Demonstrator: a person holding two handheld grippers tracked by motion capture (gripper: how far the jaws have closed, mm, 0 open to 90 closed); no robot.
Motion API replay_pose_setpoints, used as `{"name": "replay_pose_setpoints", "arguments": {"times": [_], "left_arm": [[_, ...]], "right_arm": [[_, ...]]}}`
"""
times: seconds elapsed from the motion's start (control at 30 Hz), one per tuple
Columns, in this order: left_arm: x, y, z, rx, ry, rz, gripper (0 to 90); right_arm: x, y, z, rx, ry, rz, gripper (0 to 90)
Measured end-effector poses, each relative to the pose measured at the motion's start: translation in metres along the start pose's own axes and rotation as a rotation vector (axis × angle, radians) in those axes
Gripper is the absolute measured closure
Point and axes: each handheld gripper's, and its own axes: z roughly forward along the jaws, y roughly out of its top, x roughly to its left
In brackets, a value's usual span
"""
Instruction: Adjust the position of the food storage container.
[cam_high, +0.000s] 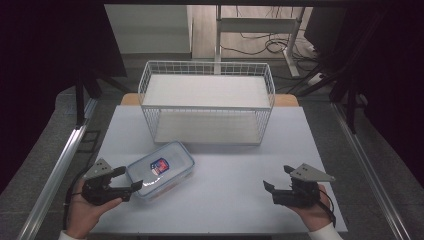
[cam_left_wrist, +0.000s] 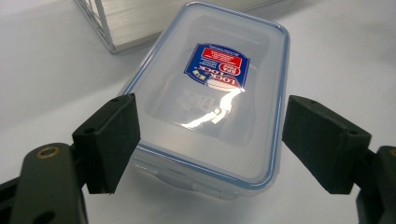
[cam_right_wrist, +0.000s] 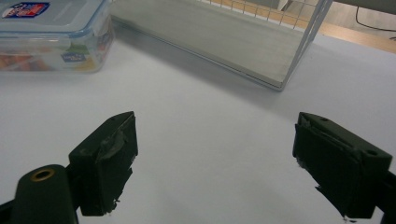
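Right now the left gripper (cam_left_wrist: 205, 140) has its jaws spread wide, one on each side of the near end of the plastic container (cam_left_wrist: 212, 98), flanking it without a firm pinch; in the left gripper view one pad looks to be just at the box's wall, the other stands a little apart. The container lies on the white table (cam_high: 225, 200), lid on, its long axis running away from the jaws toward the wire rack (cam_high: 207, 102), slanted to the table's edges. So the grip would come across its short width, and the left hand is plainly the nearer one. The right gripper (cam_high: 280, 182) hovers well apart over bare table, jaws also wide and holding nothing. Beyond the container stands the two-shelf rack, both shelves bare; its lower front rim looks like the one thing to clear if the box is bound there.
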Motion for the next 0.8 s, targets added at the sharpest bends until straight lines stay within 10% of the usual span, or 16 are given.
{"name": "replay_pose_setpoints", "arguments": {"times": [0.8], "left_arm": [[-0.004, 0.023, -0.001, -0.015, 0.008, 0.013, 23.2]], "right_arm": [[0.002, 0.0, 0.01, 0.03, 0.042, -0.002, 16.2]]}}
